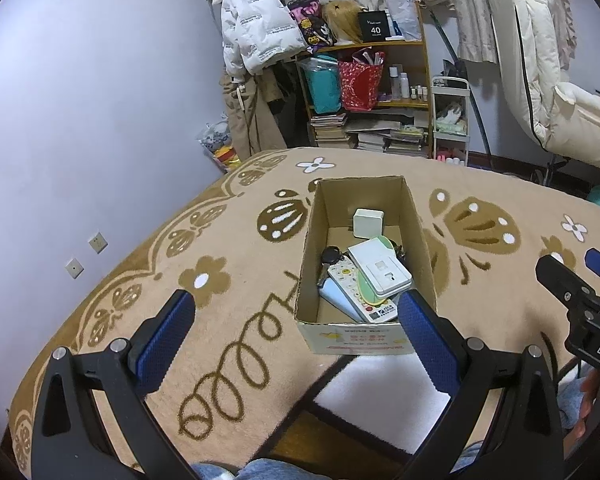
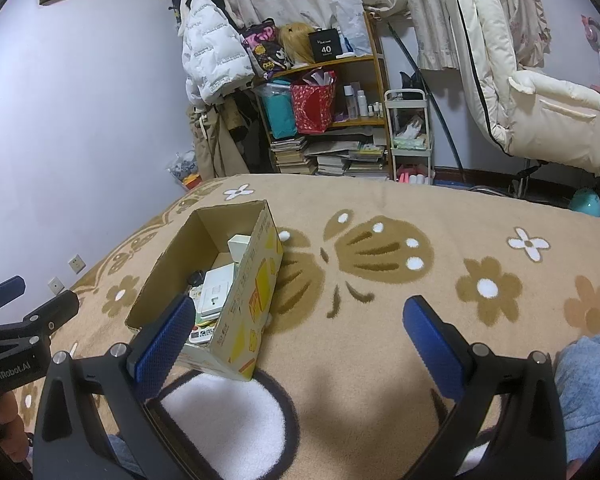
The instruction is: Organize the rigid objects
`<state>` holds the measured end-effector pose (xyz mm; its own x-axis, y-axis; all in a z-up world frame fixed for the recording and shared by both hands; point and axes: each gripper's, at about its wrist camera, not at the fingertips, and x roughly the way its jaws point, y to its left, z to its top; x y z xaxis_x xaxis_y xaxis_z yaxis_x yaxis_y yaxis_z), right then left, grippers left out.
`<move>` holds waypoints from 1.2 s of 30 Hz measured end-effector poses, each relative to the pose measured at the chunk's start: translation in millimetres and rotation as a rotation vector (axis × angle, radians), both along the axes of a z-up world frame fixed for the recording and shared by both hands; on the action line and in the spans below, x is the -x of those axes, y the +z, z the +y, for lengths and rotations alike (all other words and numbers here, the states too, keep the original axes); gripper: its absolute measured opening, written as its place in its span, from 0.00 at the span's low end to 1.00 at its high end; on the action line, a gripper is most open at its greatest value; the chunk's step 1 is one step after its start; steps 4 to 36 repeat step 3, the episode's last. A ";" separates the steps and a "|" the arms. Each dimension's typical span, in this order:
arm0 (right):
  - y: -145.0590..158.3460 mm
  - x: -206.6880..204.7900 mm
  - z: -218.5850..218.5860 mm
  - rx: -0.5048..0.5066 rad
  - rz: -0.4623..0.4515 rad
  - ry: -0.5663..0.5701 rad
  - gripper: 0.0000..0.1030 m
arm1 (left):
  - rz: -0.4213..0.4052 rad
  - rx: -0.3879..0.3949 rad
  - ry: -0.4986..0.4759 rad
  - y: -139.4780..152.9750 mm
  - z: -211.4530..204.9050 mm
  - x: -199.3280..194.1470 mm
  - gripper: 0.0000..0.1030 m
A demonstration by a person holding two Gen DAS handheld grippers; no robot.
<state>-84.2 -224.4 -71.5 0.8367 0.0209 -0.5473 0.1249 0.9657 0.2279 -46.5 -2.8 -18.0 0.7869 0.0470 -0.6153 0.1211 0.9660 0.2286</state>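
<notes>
An open cardboard box (image 1: 312,236) stands on a tan patterned blanket (image 1: 236,312). Inside lie a white wall socket plate (image 1: 382,268), a white remote with coloured buttons (image 1: 360,292), a small white cube (image 1: 368,222), a black round object (image 1: 332,256) and a pale green item. My left gripper (image 1: 296,312) is open and empty, just in front of the box. My right gripper (image 2: 296,316) is open and empty, to the right of the box (image 2: 256,280); it also shows at the right edge of the left wrist view (image 1: 580,276).
A wooden shelf (image 1: 380,92) with books, bags and bottles stands beyond the blanket, beside hanging coats (image 1: 256,28) and a white cart (image 1: 450,120). The left gripper shows at the left edge of the right wrist view (image 2: 28,304). A lilac wall runs along the left.
</notes>
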 end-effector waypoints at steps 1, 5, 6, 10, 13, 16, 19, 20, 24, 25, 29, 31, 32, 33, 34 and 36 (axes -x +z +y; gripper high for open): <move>0.0 0.1 -0.1 0.000 0.000 0.000 1.00 | 0.001 0.003 0.000 0.0 -0.1 -0.1 0.98; 0.2 0.0 -0.9 -0.001 -0.001 0.002 1.00 | 0.002 0.005 0.001 -0.2 -0.2 0.0 0.98; 0.2 0.0 -0.9 -0.001 -0.001 0.002 1.00 | 0.002 0.005 0.001 -0.2 -0.2 0.0 0.98; 0.2 0.0 -0.9 -0.001 -0.001 0.002 1.00 | 0.002 0.005 0.001 -0.2 -0.2 0.0 0.98; 0.2 0.0 -0.9 -0.001 -0.001 0.002 1.00 | 0.002 0.005 0.001 -0.2 -0.2 0.0 0.98; 0.2 0.0 -0.9 -0.001 -0.001 0.002 1.00 | 0.002 0.005 0.001 -0.2 -0.2 0.0 0.98; 0.2 0.0 -0.9 -0.001 -0.001 0.002 1.00 | 0.002 0.005 0.001 -0.2 -0.2 0.0 0.98; 0.2 0.0 -0.9 -0.001 -0.001 0.002 1.00 | 0.002 0.005 0.001 -0.2 -0.2 0.0 0.98; 0.2 0.0 -0.9 -0.001 -0.001 0.002 1.00 | 0.002 0.005 0.001 -0.2 -0.2 0.0 0.98; 0.2 0.0 -0.9 -0.001 -0.001 0.002 1.00 | 0.002 0.005 0.001 -0.2 -0.2 0.0 0.98; 0.2 0.0 -0.9 -0.001 -0.001 0.002 1.00 | 0.002 0.005 0.001 -0.2 -0.2 0.0 0.98; 0.2 0.0 -0.9 -0.001 -0.001 0.002 1.00 | 0.002 0.005 0.001 -0.2 -0.2 0.0 0.98; 0.2 0.0 -0.9 -0.001 -0.001 0.002 1.00 | 0.002 0.005 0.001 -0.2 -0.2 0.0 0.98; 0.2 0.0 -0.9 -0.001 -0.001 0.002 1.00 | 0.002 0.005 0.001 -0.2 -0.2 0.0 0.98; 0.2 0.0 -0.9 -0.001 -0.001 0.002 1.00 | 0.002 0.005 0.001 -0.2 -0.2 0.0 0.98; 0.2 0.0 -0.9 -0.001 -0.001 0.002 1.00 | 0.002 0.005 0.001 -0.2 -0.2 0.0 0.98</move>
